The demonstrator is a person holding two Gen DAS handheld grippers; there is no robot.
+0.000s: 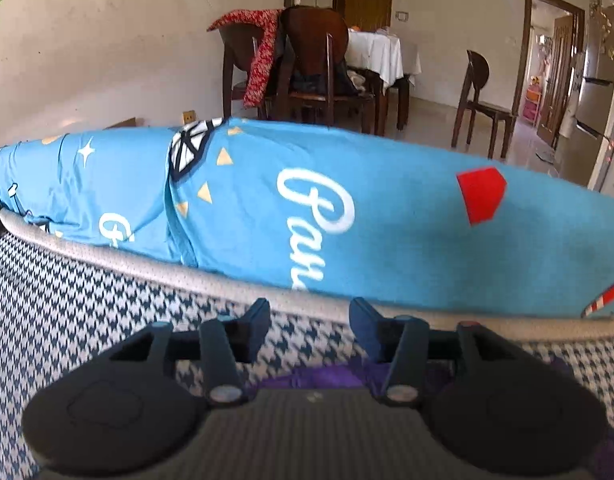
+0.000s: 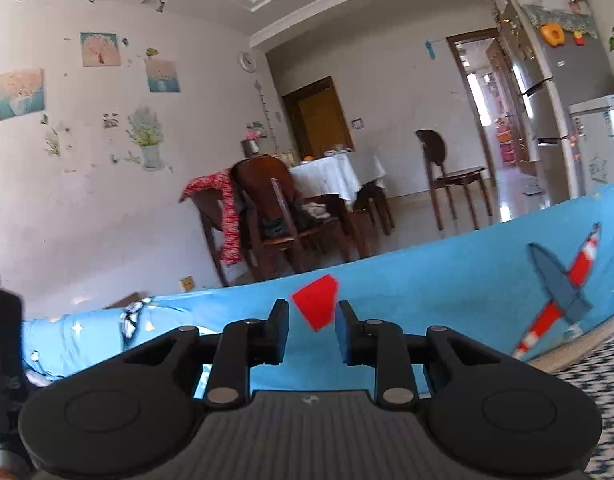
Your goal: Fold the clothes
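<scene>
A blue printed cloth (image 1: 347, 216) with white script, a red patch and star shapes lies stretched across the far side of a houndstooth-patterned surface (image 1: 67, 320). A grey piped edge (image 1: 147, 268) runs between them. My left gripper (image 1: 309, 316) is open and empty, low over the houndstooth surface just short of the piping. A purple fabric (image 1: 327, 378) shows under its base. In the right wrist view the same blue cloth (image 2: 447, 300) shows its red patch and an airplane print. My right gripper (image 2: 311, 330) is open and empty, close in front of the red patch.
Beyond the cloth stand dark wooden chairs (image 1: 315, 64), one draped with a red garment (image 1: 263, 60), and a dining table with a white cloth (image 1: 381, 54). A fridge (image 1: 599, 92) and an open doorway (image 1: 547, 64) are at the right. A dark object (image 2: 3, 352) is at the left edge.
</scene>
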